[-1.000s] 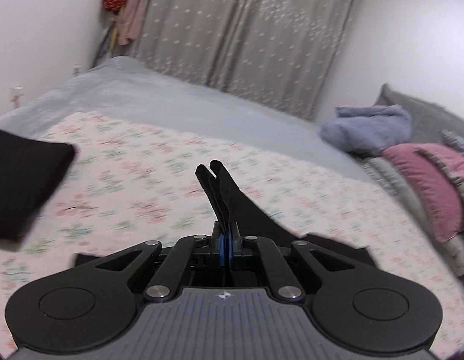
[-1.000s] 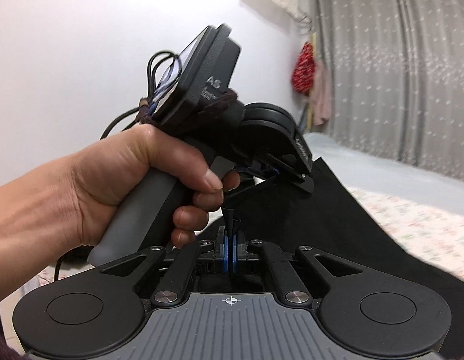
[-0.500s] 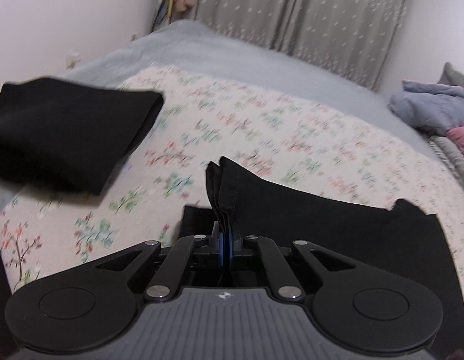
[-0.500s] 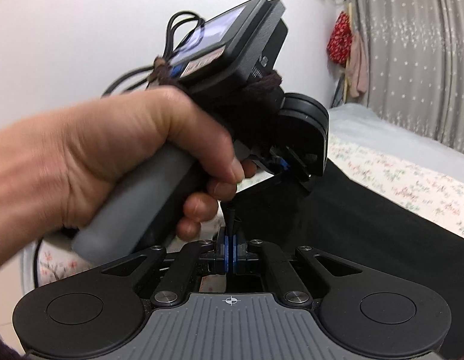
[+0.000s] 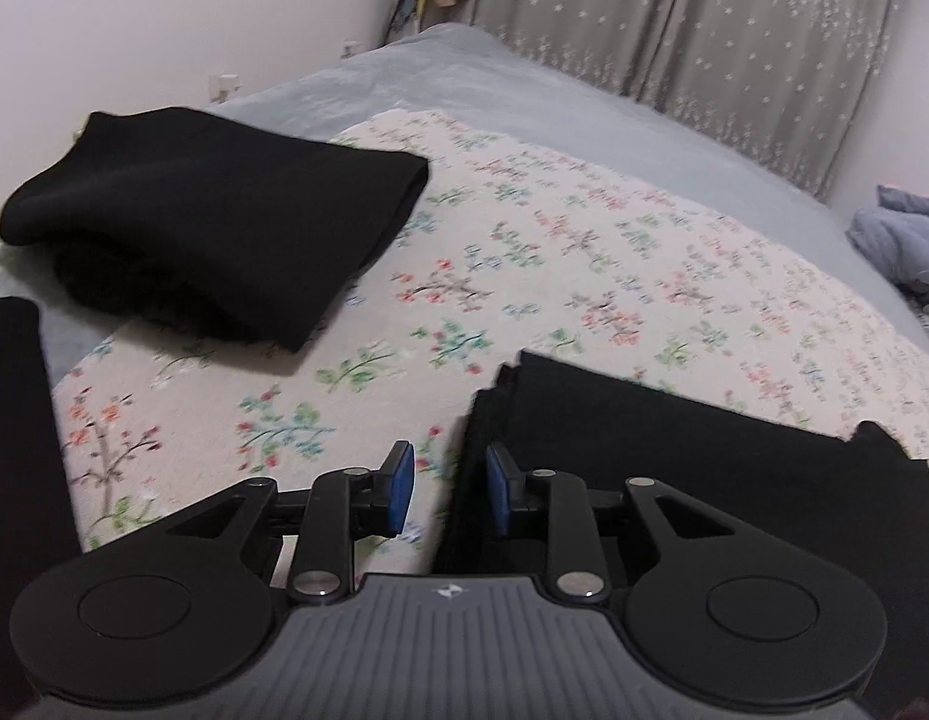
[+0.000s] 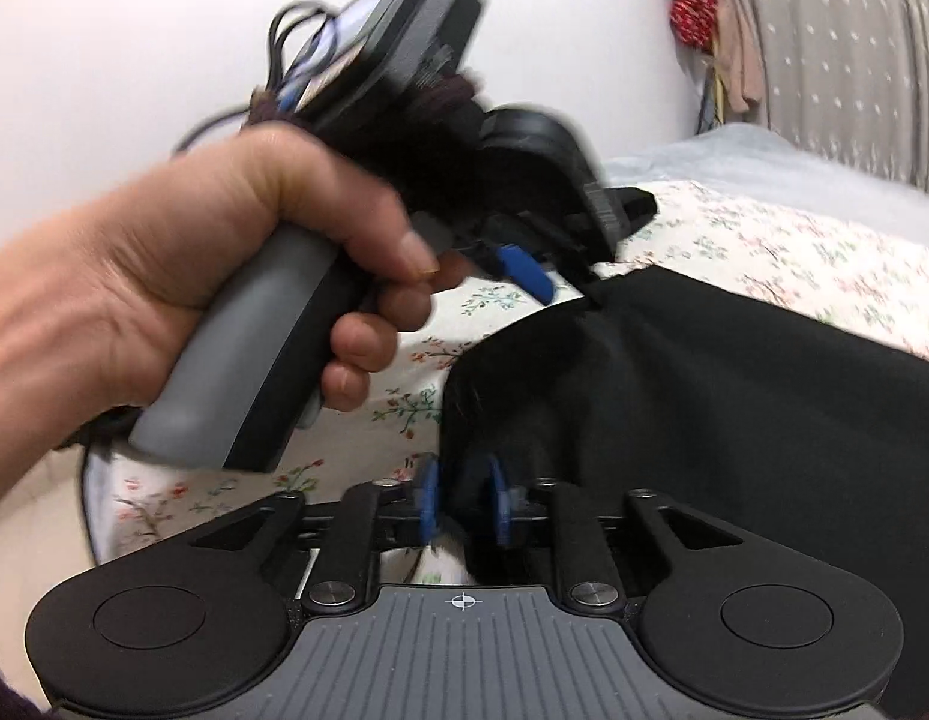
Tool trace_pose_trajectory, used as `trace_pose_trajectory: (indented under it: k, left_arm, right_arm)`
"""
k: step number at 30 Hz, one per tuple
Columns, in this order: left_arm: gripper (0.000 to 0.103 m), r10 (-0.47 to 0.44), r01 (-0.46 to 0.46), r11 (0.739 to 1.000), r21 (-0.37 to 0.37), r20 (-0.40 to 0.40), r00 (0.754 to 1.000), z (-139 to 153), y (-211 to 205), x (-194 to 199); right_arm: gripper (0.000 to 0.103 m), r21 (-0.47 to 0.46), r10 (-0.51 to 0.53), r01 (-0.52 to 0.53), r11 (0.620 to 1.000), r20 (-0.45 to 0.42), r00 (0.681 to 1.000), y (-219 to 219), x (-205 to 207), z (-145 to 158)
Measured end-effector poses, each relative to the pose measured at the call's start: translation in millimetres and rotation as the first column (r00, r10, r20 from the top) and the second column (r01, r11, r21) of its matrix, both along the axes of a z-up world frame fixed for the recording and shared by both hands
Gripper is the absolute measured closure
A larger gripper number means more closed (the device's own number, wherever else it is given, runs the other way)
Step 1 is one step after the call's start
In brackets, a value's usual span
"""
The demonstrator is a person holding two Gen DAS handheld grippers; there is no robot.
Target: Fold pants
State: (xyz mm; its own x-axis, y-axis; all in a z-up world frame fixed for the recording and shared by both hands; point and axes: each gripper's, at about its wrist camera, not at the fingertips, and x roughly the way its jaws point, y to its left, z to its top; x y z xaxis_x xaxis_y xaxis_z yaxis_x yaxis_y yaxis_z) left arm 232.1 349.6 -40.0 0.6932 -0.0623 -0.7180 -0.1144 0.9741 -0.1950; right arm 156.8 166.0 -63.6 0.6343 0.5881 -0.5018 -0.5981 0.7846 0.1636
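Both grippers are now parted; pants (image 5: pixel 674 456) released onto floral sheet (image 5: pixel 584 252).
Left gripper (image 5: pixel 445 489) is spread wide, right gripper (image 6: pixel 462 495) narrowly.

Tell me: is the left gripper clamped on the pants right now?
No: the left gripper is open, blue pads apart, with the pants lying on the bed beside them.

The left gripper (image 5: pixel 443 489) hangs with its blue pads (image 5: pixel 399 485) apart over the floral sheet (image 5: pixel 584 252); the black pants (image 5: pixel 674 450) lie flat, their edge between the pads; another folded black garment (image 5: pixel 212 228) rests well apart.
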Motion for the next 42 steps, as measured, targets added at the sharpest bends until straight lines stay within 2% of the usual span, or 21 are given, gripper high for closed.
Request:
trace_pose_trajectory:
  k: [1, 3, 5, 8, 12, 17, 20, 22, 24, 26, 28, 30, 32, 34, 36, 38, 39, 41, 42]
  left_arm:
    - [0.092, 0.011, -0.011, 1.000, 0.010, -0.011, 1.000, 0.2, 1.3, -0.5]
    - [0.092, 0.045, -0.045, 0.999, 0.019, -0.019, 0.999, 5.0, 7.2, -4.0]
    - [0.093, 0.062, -0.062, 0.998, 0.005, -0.005, 0.998, 11.7, 10.4, -9.7]
    - [0.093, -0.007, 0.007, 1.000, -0.015, 0.015, 1.000, 14.1, -1.5, -18.6]
    - [0.092, -0.071, 0.074, 0.996, 0.048, -0.060, 0.996, -4.4, -25.1, -20.8]
    - [0.089, -0.036, 0.040, 0.999, 0.036, -0.098, 0.994, -7.4, -24.4, -21.6]
    - [0.087, -0.020, 0.026, 0.998, 0.059, -0.113, 0.993, -3.1, -27.2, -18.4]
    - [0.089, -0.007, 0.014, 0.996, 0.085, -0.080, 0.997, 6.1, -32.5, -18.3]
    - [0.086, -0.026, 0.026, 0.997, 0.079, 0.007, 1.000, 20.0, -38.7, -18.8]
    - [0.072, -0.020, 0.017, 0.999, 0.042, 0.073, 0.997, 30.2, -42.7, -13.4]
    - [0.069, -0.006, 0.010, 1.000, -0.029, 0.131, 0.991, 31.6, -44.3, -1.9]
    - [0.069, 0.025, -0.012, 0.993, -0.115, 0.112, 0.993, 22.5, -44.0, 16.3]
    - [0.069, 0.061, -0.047, 0.986, -0.161, 0.080, 0.995, 11.9, -46.7, 29.7]
    - [0.069, 0.063, -0.053, 0.988, -0.148, 0.064, 0.996, 6.8, -53.2, 39.4]
    - [0.069, 0.046, -0.040, 0.995, -0.095, 0.060, 0.997, 6.2, -61.9, 47.9]
    - [0.069, 0.022, -0.019, 0.998, -0.062, 0.040, 0.999, 2.1, -68.7, 53.7]
    - [0.070, 0.013, -0.012, 0.999, -0.045, 0.027, 1.000, -1.3, -71.4, 57.3]
    - [0.082, 0.023, -0.023, 1.000, 0.003, 0.004, 1.000, -9.5, -74.7, 62.0]
    - [0.102, 0.045, -0.045, 0.999, 0.029, -0.005, 0.999, -12.7, -74.8, 61.5]
  right_arm:
    - [0.068, 0.023, 0.001, -0.001, 1.000, -0.007, 1.000, -7.9, -4.9, 2.3]
    - [0.049, 0.078, 0.012, -0.009, 0.997, -0.032, 0.999, -26.3, -16.2, 7.3]
    - [0.044, 0.137, 0.033, -0.026, 0.990, -0.051, 0.998, -46.4, -25.0, 12.8]
    - [0.044, 0.173, -0.056, 0.067, 0.983, -0.070, 0.996, -78.8, -25.6, 19.5]
    - [0.044, 0.220, -0.207, 0.245, 0.944, -0.183, 0.961, -125.6, -9.1, 19.5]
    - [0.043, 0.147, -0.299, 0.331, 0.932, -0.201, 0.933, -167.1, -14.4, 18.8]
    - [0.043, 0.142, -0.356, 0.395, 0.908, -0.235, 0.904, -194.4, -20.4, 11.3]
    - [0.043, 0.147, -0.389, 0.430, 0.891, -0.246, 0.888, -212.5, -21.1, 9.3]
    - [0.043, 0.166, -0.418, 0.466, 0.869, -0.258, 0.871, -229.1, -21.8, 5.7]
    - [0.043, 0.195, -0.439, 0.497, 0.845, -0.277, 0.855, -244.2, -19.6, 0.6]
    - [0.043, 0.197, -0.469, 0.530, 0.825, -0.284, 0.836, -255.7, -18.1, -0.8]
    - [0.043, 0.198, -0.485, 0.548, 0.813, -0.291, 0.825, -265.0, -15.9, -2.0]
    - [0.043, 0.193, -0.487, 0.547, 0.815, -0.287, 0.825, -270.9, -15.2, -1.9]
    - [0.044, 0.192, -0.493, 0.548, 0.814, -0.272, 0.827, -282.4, -17.1, 1.5]
    - [0.043, 0.219, -0.514, 0.576, 0.788, -0.281, 0.811, -300.6, -10.9, 3.2]
    - [0.043, 0.237, -0.549, 0.618, 0.750, -0.299, 0.781, -324.1, -3.6, 4.1]
    - [0.043, 0.231, -0.565, 0.634, 0.738, -0.303, 0.767, -334.8, 0.9, 4.5]
    - [0.042, 0.230, -0.583, 0.656, 0.719, -0.316, 0.749, -353.7, 14.1, 3.5]
    - [0.042, 0.237, -0.577, 0.655, 0.717, -0.325, 0.750, -361.5, 23.4, 2.7]
